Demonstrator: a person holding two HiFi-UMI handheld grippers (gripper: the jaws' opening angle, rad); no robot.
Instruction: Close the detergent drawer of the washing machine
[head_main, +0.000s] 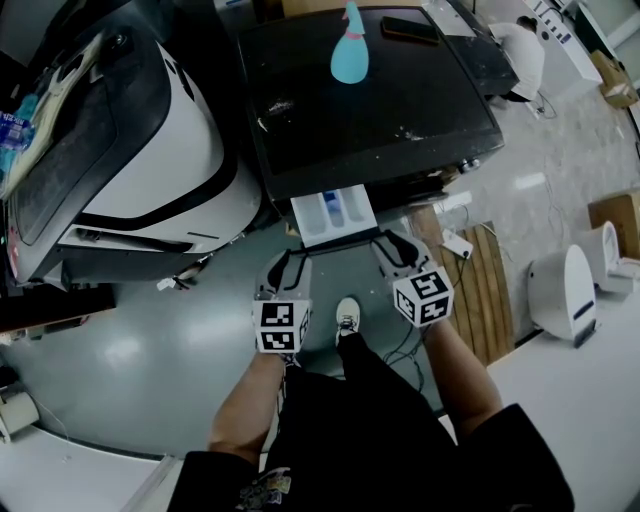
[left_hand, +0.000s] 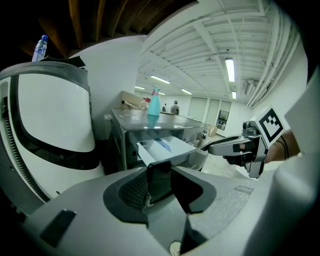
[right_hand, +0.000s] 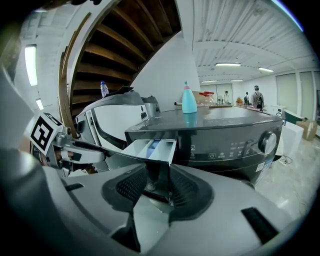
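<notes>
The washing machine (head_main: 380, 120) is dark grey, and its detergent drawer (head_main: 335, 213) is pulled out. The drawer sticks out of the front edge of the machine, near the front left corner, and hangs over the grey floor (head_main: 150, 390). It is white inside, with some blue in the middle box, and it has a dark front plate. The person stands right in front of it with one hand-held gripper in each hand. The left hand-held gripper (head_main: 288, 258) is at the left corner of the drawer's front plate. The right hand-held gripper (head_main: 392, 243) is at the right corner of the same plate. Both point forward and a bit down, toward the machine. In the left gripper view the dark plate sits right between the two jaws. They are about half way apart and pinch the plate from both sides. The right gripper view shows the same thing: the jaws are about half way apart and closed on the dark plate, with the white boxes of the drawer just behind. So each hand-held gripper has hold of one end of the drawer front, and the drawer lies straight ahead of both, touching them. On top of the machine, near the back edge, a light blue bottle (head_main: 350, 52) stands up. A big white machine (head_main: 150, 150) stands just to the left of the washing machine. One white shoe (head_main: 347, 318) shows on the floor, between the two hand-held grippers.
</notes>
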